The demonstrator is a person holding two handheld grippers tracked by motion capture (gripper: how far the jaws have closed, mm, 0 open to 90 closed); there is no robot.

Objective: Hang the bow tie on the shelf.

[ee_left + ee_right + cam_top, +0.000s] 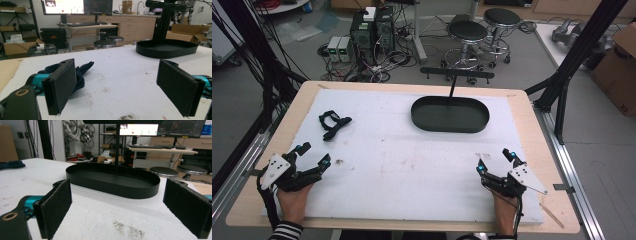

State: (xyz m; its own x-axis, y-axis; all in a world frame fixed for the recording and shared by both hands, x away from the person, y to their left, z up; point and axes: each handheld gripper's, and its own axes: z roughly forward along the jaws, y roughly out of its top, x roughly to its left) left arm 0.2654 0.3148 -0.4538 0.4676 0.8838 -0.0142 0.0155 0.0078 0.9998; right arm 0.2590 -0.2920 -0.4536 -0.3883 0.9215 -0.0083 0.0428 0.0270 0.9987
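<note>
The black strap, a small tangled band with loops, lies on the far left of the white surface, well apart from the oval black tray with its upright T-shaped stand at the far middle. It looks light, soft and floppy, likely to sag when lifted; a pinch across its bunched middle seems the surest hold. The left gripper rests near left, jaws wide apart and empty, the strap just beyond them. The right gripper sits near right, jaws likewise apart.
</note>
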